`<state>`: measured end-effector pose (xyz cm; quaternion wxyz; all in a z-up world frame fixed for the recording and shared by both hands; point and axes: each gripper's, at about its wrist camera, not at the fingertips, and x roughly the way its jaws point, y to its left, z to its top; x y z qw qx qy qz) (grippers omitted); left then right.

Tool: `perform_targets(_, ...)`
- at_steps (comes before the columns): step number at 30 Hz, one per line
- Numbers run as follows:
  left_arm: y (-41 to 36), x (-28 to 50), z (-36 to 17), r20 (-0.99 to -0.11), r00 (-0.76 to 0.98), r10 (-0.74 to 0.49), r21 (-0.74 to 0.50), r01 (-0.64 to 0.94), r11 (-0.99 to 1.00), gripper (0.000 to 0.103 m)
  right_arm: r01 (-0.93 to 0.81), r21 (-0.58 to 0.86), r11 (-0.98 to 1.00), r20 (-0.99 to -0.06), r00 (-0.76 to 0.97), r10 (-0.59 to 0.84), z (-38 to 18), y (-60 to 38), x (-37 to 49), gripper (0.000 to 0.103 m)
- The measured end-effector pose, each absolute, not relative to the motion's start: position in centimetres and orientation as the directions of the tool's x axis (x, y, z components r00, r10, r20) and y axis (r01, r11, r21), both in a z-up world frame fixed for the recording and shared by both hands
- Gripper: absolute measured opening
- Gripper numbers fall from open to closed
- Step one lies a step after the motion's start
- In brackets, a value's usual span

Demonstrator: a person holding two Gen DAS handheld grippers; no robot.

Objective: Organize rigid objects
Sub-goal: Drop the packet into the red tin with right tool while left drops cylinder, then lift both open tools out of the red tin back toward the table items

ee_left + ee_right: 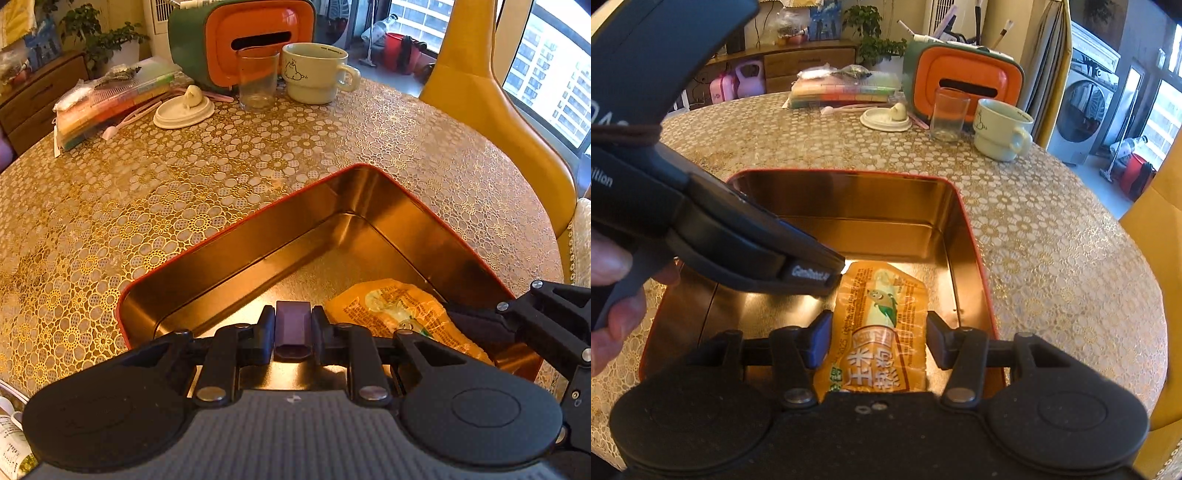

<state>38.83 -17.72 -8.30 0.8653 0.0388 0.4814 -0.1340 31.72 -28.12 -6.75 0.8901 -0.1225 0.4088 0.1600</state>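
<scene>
A red-rimmed metal tin (240,236) lies open on the patterned tablecloth. My left gripper (293,321) hangs over its near corner, shut on a small dark purple block (293,332). The right gripper (879,339) is lowered inside the tin (879,199), its pads closed on the sides of an orange snack packet (882,295) with a corn picture. In the left wrist view that packet (391,306) sits low in the tin with the right gripper's finger (480,325) on it. From the right wrist view the left gripper (827,284) shows side-on, held by a hand (613,273).
At the table's far side stand a clear glass (256,79), a pale green mug (317,72), an orange and green tissue box (251,37), a white lid with a duck knob (184,109) and a colourful flat case (110,103). A yellow chair (491,110) stands on the right.
</scene>
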Motion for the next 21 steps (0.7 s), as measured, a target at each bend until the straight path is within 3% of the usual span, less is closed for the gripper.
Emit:
perform_targets(8,-17.6,38.8,-8.2,-0.846,0.495,-0.197,-0.072,0.259,0.963,0.021,-0.379,-0.109,0.919,-0.772,0.615,0.162,-7.0,-27.7,31.6,0.054)
perform_targets(12,-17.3,38.6,-8.0,-0.847,0.497,-0.188,-0.070,0.246,0.967,0.021,-0.379,-0.095,0.921,-0.762,0.622,0.177,-6.7,-28.0,31.2,0.069)
perform_targets(21,-16.4,36.6,-5.8,-0.805,0.547,-0.232,-0.107,0.251,0.962,0.022,-0.378,-0.087,0.922,-0.735,0.649,0.196,-4.9,-28.2,29.7,0.069)
